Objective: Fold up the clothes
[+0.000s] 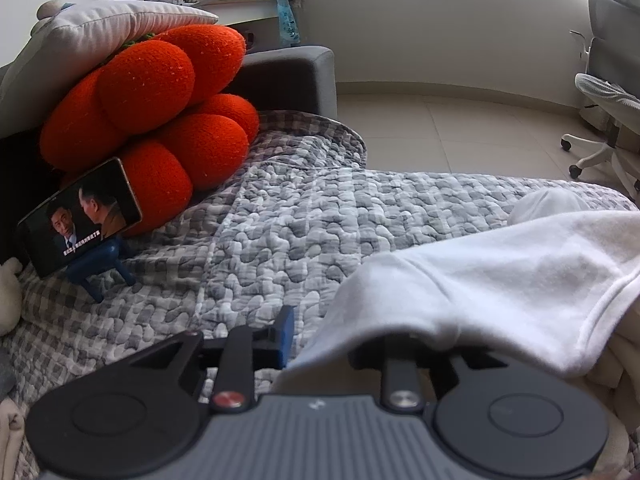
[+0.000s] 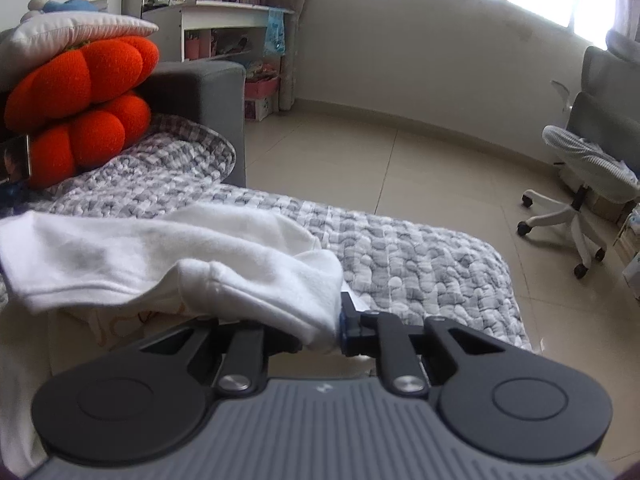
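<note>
The left gripper (image 1: 324,336) is pinching a fold of the white garment (image 1: 500,276), its jaws nearly closed with cloth draping over the right finger. The right gripper (image 2: 320,330) is clamping the garment's other bunched end, jaws narrow. The garment is sagging between them over the grey checked quilt (image 2: 400,256), near its front edge; orange cushions (image 1: 152,112) are lying at the quilt's far-left corner.

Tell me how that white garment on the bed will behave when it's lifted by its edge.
The white garment will probably sag; it already drapes limply over both grippers. It looks thin and light. Its loose far end will likely drag across the textured quilt.
</note>
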Action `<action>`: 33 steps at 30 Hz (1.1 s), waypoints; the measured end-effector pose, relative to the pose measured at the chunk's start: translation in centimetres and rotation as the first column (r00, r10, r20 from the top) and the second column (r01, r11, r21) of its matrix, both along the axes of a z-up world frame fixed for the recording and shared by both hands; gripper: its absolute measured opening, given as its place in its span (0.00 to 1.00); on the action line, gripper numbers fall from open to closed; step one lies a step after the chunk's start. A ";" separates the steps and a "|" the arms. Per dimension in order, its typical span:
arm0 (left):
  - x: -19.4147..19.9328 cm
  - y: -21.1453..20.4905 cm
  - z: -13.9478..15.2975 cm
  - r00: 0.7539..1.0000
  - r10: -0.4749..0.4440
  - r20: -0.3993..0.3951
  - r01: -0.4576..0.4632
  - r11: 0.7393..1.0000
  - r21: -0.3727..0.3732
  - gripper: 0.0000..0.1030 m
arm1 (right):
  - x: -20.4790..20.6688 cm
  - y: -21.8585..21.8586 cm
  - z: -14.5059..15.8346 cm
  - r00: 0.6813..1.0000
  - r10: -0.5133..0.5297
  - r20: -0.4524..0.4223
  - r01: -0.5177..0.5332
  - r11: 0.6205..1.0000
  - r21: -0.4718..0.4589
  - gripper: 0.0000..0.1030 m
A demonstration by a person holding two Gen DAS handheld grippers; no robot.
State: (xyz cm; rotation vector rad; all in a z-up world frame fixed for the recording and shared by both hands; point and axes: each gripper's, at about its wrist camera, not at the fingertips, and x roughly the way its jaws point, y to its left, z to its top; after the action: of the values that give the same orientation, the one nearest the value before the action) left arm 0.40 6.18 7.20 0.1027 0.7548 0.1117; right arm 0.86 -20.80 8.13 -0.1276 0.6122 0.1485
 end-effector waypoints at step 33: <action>-1.0 1.8 2.2 0.987 0.046 0.156 -0.024 0.990 -0.142 0.07 | -1.8 -1.0 2.8 0.976 -0.109 0.190 0.095 0.992 0.078 0.11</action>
State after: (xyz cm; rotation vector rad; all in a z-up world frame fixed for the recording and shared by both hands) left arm -0.64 7.97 9.43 -0.0529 0.6029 0.0986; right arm -0.99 -21.83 10.92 -0.0433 0.4174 0.0562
